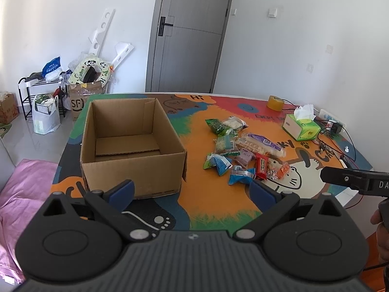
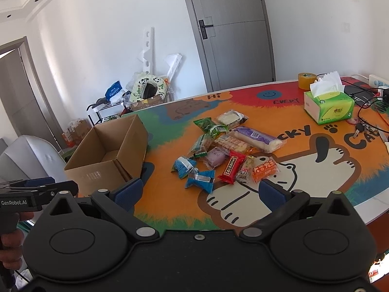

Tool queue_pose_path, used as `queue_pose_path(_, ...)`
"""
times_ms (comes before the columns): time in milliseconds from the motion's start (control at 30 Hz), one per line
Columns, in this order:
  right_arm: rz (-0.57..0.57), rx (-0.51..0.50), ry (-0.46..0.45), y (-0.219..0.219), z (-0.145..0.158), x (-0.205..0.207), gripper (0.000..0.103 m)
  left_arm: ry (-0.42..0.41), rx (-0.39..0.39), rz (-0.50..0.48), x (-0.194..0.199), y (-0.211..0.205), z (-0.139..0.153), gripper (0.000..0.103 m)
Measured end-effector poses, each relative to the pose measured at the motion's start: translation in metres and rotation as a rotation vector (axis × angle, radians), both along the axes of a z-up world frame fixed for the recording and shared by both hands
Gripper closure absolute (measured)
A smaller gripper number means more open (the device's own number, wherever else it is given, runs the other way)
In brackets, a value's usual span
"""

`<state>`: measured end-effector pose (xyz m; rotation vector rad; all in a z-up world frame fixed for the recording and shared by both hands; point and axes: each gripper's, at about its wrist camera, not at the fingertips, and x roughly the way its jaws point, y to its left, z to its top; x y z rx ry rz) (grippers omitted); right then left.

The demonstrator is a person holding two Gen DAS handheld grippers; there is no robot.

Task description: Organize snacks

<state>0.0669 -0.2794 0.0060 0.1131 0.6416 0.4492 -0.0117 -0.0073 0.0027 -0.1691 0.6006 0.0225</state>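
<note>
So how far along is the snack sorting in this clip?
Nothing looks done: the cardboard box holds only a loose cardboard sheet, and the snack pile lies on the mat beside it. Nothing is in hand: the left gripper and right gripper both hover with jaws open and empty. Every packet remains to be moved, the blue ones being nearest.

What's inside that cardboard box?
The cardboard box holds no snacks, only a loose cardboard sheet on its floor. The near wall hides its front floor strip.
</note>
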Motion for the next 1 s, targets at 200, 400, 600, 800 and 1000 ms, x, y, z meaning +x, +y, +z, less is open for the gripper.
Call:
queue_pose_path(200,-0.014,0.002,0.012,-0.004,-0.005,0.003,0.0,-0.008,0.001,-0.019,0.008,-0.012,-0.001,0.003)
queue_pose_path(400,-0.02,0.017,0.014,-0.012,-0.018,0.012,0.0,-0.016,-0.004,-0.055,0.02,-0.028,-0.007,0.003)
queue_pose_path(600,-0.048,0.0,0.004,-0.02,-0.031,0.023,0.0,-0.035,-0.017,-0.091,0.037,-0.043,-0.017,0.004)
queue_pose_path(800,-0.054,-0.012,-0.014,-0.029,-0.044,0.035,0.0,-0.037,-0.03,-0.091,0.057,-0.053,-0.032,0.005)
queue_pose_path(1000,-0.055,-0.025,-0.013,-0.034,-0.06,0.049,0.011,-0.015,-0.043,-0.105,0.078,-0.063,-0.048,0.008)
